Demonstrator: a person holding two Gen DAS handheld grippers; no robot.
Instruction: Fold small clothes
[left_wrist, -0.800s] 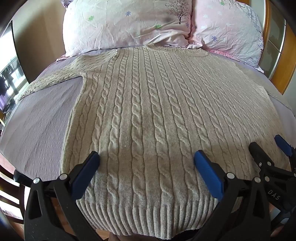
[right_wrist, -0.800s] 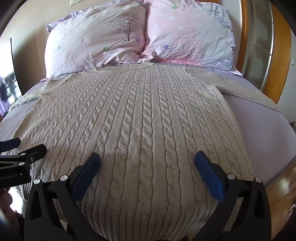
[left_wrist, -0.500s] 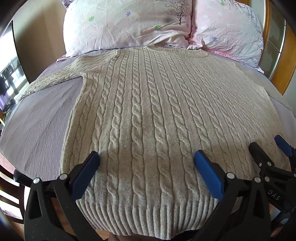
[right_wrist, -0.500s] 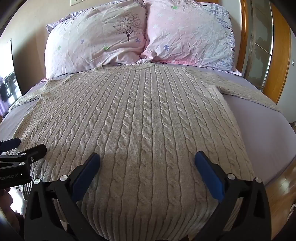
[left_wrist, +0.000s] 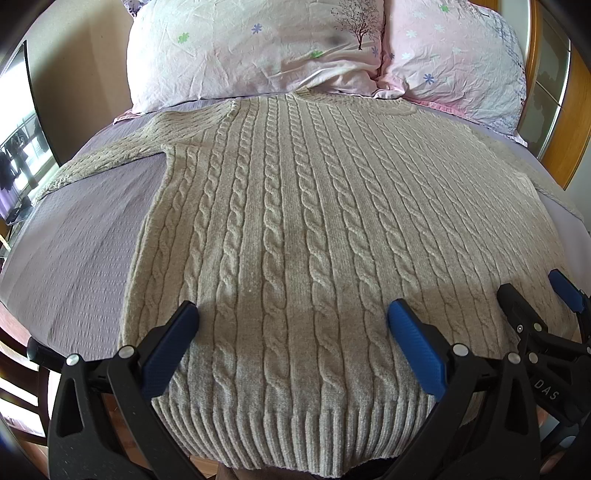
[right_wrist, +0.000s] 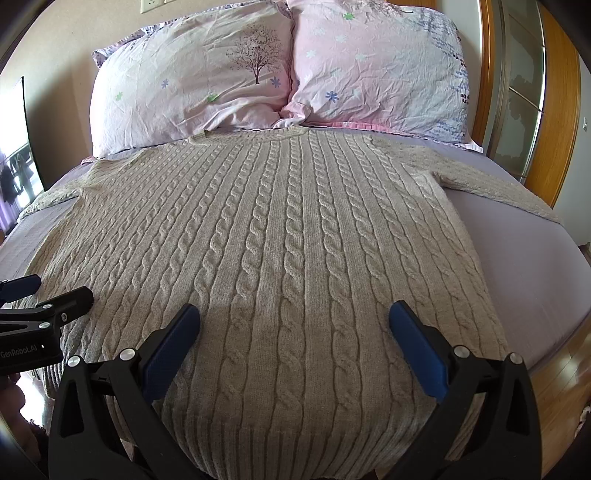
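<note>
Cable-knit sweater (left_wrist: 295, 229) laid flat, unfolded, filling centre of both frames; collar toward pillows (right_wrist: 280, 74) at top, ribbed hem (left_wrist: 288, 432) at bottom edge, sleeves spread to upper left and upper right on lavender bedsheet (left_wrist: 74, 240). Left gripper (left_wrist: 293, 319) spread wide above hem, holding nothing; right gripper (right_wrist: 295, 319) likewise wide and empty. Judged: no fold made yet, pre-grasp stage. Next move probably: descend, pinch hem corners or a sleeve, without bunching thick knit.
</note>
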